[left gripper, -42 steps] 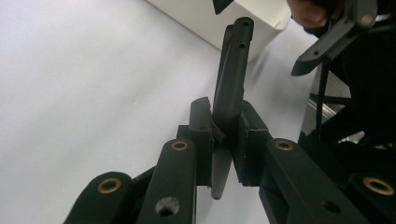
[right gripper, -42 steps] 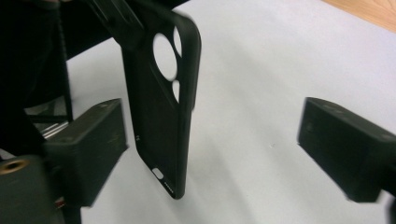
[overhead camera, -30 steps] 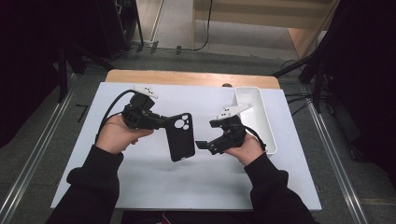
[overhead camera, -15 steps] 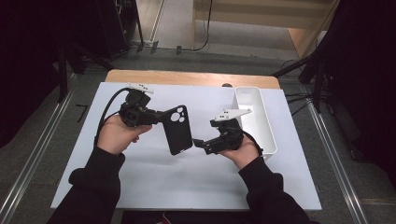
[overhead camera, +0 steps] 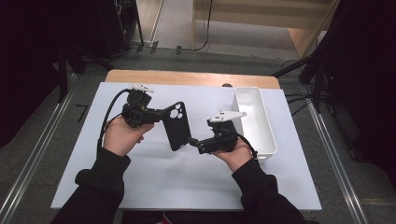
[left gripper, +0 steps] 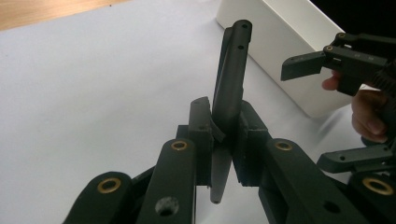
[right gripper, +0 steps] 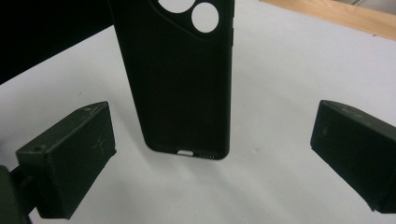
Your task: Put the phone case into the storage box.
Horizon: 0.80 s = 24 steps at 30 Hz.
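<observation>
Left jaws: the left gripper (left gripper: pixel 219 154) is clamped on the thin edge of the black phone case (left gripper: pixel 231 79), pads pressing both faces near its camera end

Why that grip: pinching 1 edge leaves the rest of the case free and stiff enough, I judge, for the other tool to take it

Right jaws: the right gripper (right gripper: pixel 210 158) stands wide apart, 1 pad on each side of the case's bottom end, neither pad touching it

Why open: the gap is lined up with the port end (right gripper: pixel 187 152), which reads as a set-up to close on it for a hand-over or a 2-handed hold

Case position: in the high view the phone case (overhead camera: pixel 176 127) hangs just above the white mat (overhead camera: pixel 154 186), near the middle, between the 2 hands, with its camera holes at the far end and its back facing up and right

Left hand: left of the case, gripper (overhead camera: pixel 161 114) pointing right

Right hand: right and nearer, gripper (overhead camera: pixel 192 141) pointing left at the case's near end

White bin (overhead camera: pixel 268 142): to the right, its near end just beside the right hand; inside looks bare, a likely drop place

Table edge (overhead camera: pixel 187 78): wooden strip along the far side
</observation>
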Tool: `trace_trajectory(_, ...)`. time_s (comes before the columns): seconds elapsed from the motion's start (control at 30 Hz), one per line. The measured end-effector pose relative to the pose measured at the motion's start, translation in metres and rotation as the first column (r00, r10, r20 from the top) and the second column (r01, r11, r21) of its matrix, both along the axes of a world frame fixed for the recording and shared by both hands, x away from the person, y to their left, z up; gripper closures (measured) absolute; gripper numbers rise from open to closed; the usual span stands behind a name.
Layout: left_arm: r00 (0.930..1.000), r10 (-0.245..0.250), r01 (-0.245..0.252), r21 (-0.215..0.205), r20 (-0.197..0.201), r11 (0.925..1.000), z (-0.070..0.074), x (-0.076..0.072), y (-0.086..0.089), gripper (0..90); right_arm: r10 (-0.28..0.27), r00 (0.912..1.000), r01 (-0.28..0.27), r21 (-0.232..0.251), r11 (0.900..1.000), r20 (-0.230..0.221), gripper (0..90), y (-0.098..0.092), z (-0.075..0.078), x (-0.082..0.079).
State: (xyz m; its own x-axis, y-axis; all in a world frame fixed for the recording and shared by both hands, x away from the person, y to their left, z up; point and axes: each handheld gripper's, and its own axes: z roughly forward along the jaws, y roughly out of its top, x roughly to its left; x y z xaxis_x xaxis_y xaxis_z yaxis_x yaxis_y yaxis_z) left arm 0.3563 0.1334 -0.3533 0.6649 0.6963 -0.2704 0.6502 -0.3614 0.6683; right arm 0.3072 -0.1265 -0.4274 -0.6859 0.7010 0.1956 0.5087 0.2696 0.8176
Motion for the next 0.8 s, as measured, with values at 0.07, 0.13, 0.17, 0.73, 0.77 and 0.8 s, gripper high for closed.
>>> trace_trajectory(0.07, 1.0000, 0.009, -0.009, -0.005, -0.002, 0.9999, -0.001, -0.001, -0.002, 79.1, -0.013, 0.9999, 0.013, -0.004, 1.000, 0.011, 0.0, 0.003, 0.000, 0.000)
trace_trajectory(0.13, 0.9998, 0.018, -0.018, -0.013, 0.000, 0.9998, -0.001, -0.001, -0.003, 79.1, -0.005, 1.0000, 0.005, -0.007, 1.000, 0.007, 0.0, 0.005, -0.001, 0.000)
trace_trajectory(0.17, 0.9997, 0.026, -0.026, -0.022, 0.000, 0.9994, -0.001, -0.002, -0.004, 79.1, -0.009, 0.9999, 0.009, -0.012, 1.000, 0.004, 0.0, 0.007, -0.002, 0.000)
trace_trajectory(0.73, 0.9989, 0.035, -0.036, -0.019, -0.031, 0.9992, -0.002, -0.006, -0.015, 79.1, -0.082, 0.9964, 0.083, -0.034, 0.996, 0.021, 0.0, 0.026, -0.004, 0.001)
trace_trajectory(0.77, 0.9989, 0.032, -0.032, -0.009, -0.034, 0.9994, -0.001, -0.006, -0.015, 79.1, -0.085, 0.9963, 0.085, -0.032, 0.996, 0.018, 0.0, 0.027, -0.004, 0.001)
trace_trajectory(0.8, 0.9988, 0.030, -0.031, -0.012, -0.038, 0.9995, -0.002, -0.006, -0.015, 79.1, -0.090, 0.9957, 0.091, -0.031, 0.995, 0.020, 0.0, 0.028, -0.003, 0.001)
